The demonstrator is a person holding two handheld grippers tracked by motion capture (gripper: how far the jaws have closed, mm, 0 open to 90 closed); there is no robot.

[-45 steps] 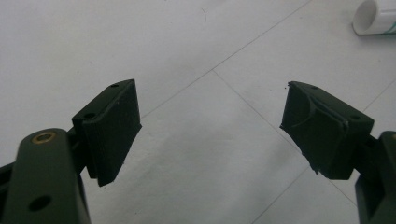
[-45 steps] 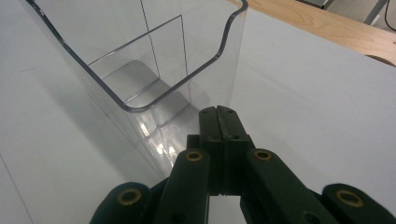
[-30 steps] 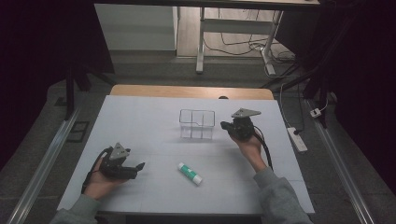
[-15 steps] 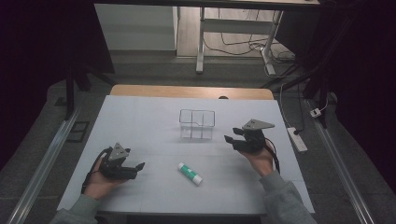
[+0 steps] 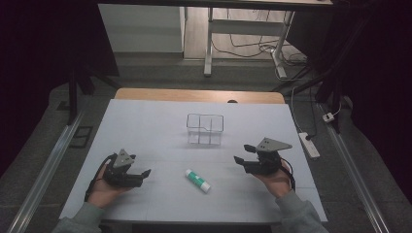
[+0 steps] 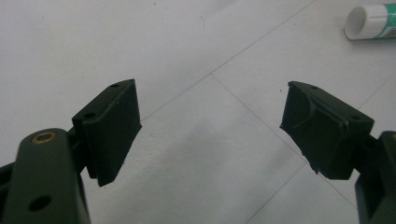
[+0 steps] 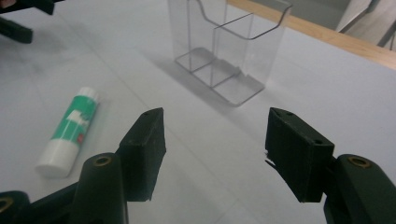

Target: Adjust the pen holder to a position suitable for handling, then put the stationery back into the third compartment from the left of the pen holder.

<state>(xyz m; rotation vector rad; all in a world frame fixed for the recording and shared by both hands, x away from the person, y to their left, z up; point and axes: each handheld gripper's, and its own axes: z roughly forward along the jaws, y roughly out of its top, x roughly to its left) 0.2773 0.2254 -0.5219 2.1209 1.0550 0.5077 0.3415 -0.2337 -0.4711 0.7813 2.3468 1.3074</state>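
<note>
Counter [image 5: 145, 121] covered in white carries everything here. Near its middle, toward the far edge, stands a clear plastic holder [image 5: 205, 129] with compartments, upright. The left tool [image 5: 141, 173] is held in the left hand [image 5: 104, 187] low over the near left part, jaws apart with nothing between them. The right tool [image 5: 242, 155], in the right hand [image 5: 277, 179], also has its jaws apart. Between both tools lies a green and white glue stick [image 5: 197, 180], flat on the counter.

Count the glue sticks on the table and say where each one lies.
1: the glue stick lies flat on the white table, between the two grippers and nearer the person than the clear holder.
</note>
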